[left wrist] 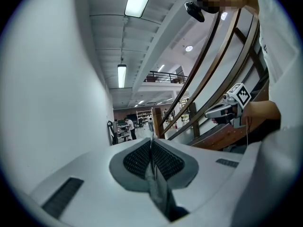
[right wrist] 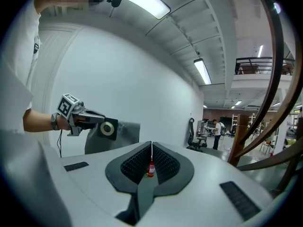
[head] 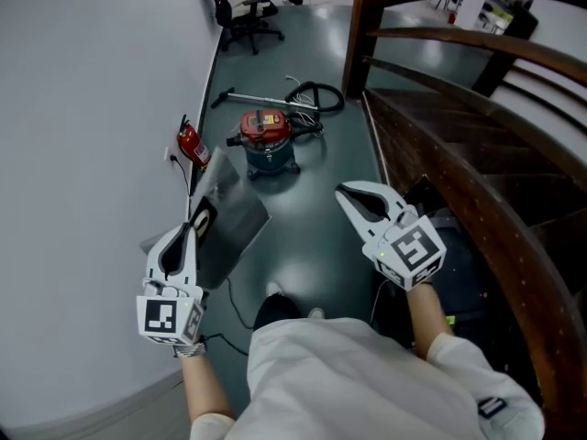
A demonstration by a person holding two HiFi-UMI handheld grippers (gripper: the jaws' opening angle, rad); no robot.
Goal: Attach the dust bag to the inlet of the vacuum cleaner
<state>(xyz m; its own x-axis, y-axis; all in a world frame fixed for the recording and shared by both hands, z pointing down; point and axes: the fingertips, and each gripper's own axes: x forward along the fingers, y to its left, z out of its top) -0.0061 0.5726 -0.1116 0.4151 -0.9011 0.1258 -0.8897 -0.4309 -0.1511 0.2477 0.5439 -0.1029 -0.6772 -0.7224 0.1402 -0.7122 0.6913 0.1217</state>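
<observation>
The red-topped vacuum cleaner (head: 266, 140) stands on the floor ahead, its black hose (head: 315, 94) coiled behind it. My left gripper (head: 196, 225) is shut on the grey dust bag (head: 229, 223), gripping it at its black collar (head: 204, 218). In the left gripper view a thin edge of the dust bag (left wrist: 155, 176) runs between the closed pads of the left gripper (left wrist: 151, 142). My right gripper (head: 345, 192) is shut and holds nothing, level with the left one. The right gripper (right wrist: 151, 146) looks across at the left gripper (right wrist: 78, 118), the bag (right wrist: 125, 134) and its ringed collar (right wrist: 108, 128).
A red fire extinguisher (head: 191, 143) stands against the white wall (head: 83, 108) on the left. A dark wooden staircase with curved rails (head: 459, 154) runs along the right. An office chair (head: 246, 16) stands far down the green floor (head: 321, 246).
</observation>
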